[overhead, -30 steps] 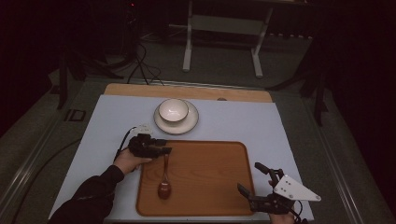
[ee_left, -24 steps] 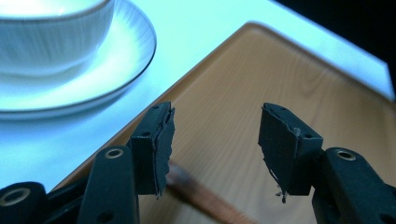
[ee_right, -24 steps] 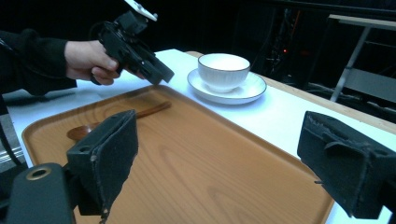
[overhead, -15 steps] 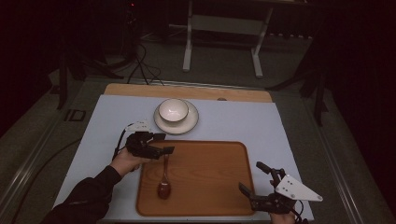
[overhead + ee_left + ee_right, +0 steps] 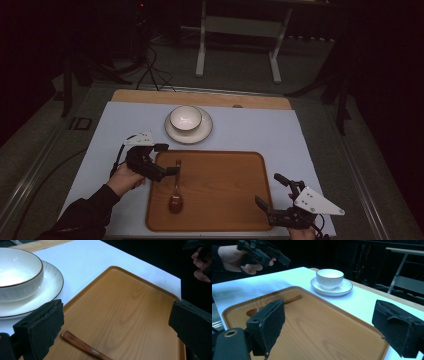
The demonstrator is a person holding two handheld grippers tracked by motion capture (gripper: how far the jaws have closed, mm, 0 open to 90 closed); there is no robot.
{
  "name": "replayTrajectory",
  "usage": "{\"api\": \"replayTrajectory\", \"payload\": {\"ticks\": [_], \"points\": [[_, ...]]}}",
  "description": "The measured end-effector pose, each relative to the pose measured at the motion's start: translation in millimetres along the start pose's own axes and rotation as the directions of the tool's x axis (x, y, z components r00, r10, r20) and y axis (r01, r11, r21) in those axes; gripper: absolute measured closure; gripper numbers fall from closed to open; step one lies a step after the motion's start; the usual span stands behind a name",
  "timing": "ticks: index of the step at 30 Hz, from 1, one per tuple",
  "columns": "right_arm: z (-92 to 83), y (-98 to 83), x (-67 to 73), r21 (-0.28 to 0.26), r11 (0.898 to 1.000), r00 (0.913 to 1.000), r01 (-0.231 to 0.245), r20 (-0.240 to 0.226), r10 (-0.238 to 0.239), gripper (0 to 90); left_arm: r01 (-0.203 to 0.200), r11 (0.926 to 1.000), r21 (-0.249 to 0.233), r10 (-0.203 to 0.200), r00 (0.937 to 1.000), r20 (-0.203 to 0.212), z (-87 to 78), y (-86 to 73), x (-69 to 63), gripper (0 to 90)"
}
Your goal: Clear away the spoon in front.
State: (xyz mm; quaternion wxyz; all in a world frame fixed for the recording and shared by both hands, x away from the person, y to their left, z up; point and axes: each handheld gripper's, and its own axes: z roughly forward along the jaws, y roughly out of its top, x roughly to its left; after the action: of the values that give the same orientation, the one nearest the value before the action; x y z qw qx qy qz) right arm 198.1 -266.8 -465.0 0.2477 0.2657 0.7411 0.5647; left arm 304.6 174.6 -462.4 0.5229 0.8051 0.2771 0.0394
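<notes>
Wooden spoon bowl end beyond bottom edge, plate cropped at left edge.

The tray is warm orange-brown wood with visible grain; the spoon on it is darker reddish-brown; the bowl is white with fine ribbing and a thin dark rim line; the saucer matches, white, ribbed, dark-edged; the table mat is pale blue-white; the tabletop edge is light wood; both grippers' jaws are black
</notes>
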Motion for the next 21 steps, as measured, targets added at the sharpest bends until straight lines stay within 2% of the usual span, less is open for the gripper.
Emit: {"api": "replayTrajectory", "payload": {"ticks": [4, 5, 12, 19, 21], "points": [[0.2, -0.1, 0.0, 0.002, 1.000, 1.0000, 0.001, 0.002, -0.001, 11.2, 0.005, 0.9999, -0.011, -0.005, 0.9999, 0.010, -5.3, -0.5, -1.8, 0.0], [0.2, -0.1, 0.0, 0.002, 1.000, 1.0000, 0.001, 0.002, -0.001, 11.2, 0.002, 0.9995, -0.030, -0.001, 0.9999, 0.012, -14.3, -1.0, -6.4, 0.0], [-0.4, 0.4, 0.2, -0.002, 1.000, 1.0000, -0.002, 0.008, 0.002, 11.2, -0.019, 0.9994, -0.030, 0.019, 0.9998, 0.007, -27.0, -3.3, -19.5, 0.0], [-1.7, 0.7, -0.2, -0.004, 1.000, 0.9999, -0.005, 0.011, 0.005, 11.0, -0.034, 0.9984, -0.046, 0.035, 0.9994, 0.003, -39.2, -11.8, -32.4, 0.0], [-1.5, 0.7, 0.2, -0.002, 1.000, 0.9999, -0.003, 0.010, 0.003, 11.0, -0.047, 0.9982, -0.037, 0.047, 0.9989, -0.004, -42.4, -14.2, -36.6, 0.0]]}}
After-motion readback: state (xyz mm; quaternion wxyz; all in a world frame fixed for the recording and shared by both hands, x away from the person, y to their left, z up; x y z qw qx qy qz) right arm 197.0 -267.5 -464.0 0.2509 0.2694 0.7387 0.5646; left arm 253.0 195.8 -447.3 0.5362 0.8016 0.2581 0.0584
